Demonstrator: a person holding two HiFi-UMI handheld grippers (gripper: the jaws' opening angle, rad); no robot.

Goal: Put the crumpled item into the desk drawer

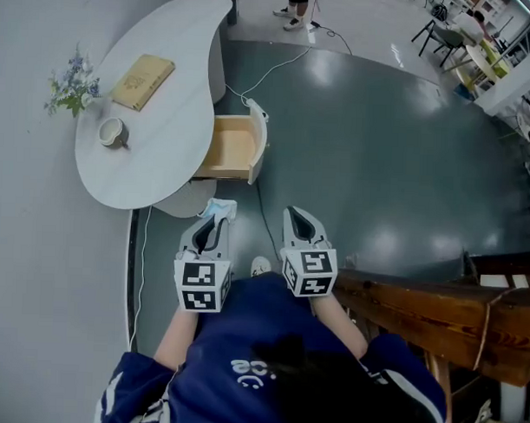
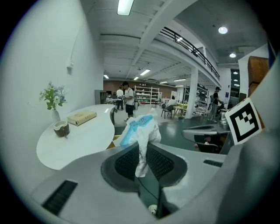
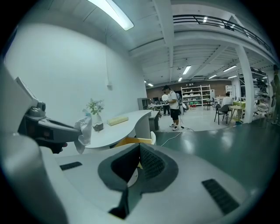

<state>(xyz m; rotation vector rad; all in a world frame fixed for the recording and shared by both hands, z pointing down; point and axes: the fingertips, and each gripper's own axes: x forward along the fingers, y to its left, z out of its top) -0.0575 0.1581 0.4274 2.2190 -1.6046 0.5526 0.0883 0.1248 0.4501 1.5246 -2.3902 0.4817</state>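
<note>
A crumpled white and blue item sticks out of the tips of my left gripper, which is shut on it. In the left gripper view the crumpled item stands upright between the dark pads of the left gripper. My right gripper hovers beside it on the right, shut with nothing in its jaws. The open wooden drawer juts from the white curved desk, ahead of both grippers and empty inside. From the right gripper view the drawer shows just past the jaws.
On the desk lie a tan book, a cup and a small vase of flowers. A cable runs across the grey floor. A wooden bench stands at my right. People stand far off in the hall.
</note>
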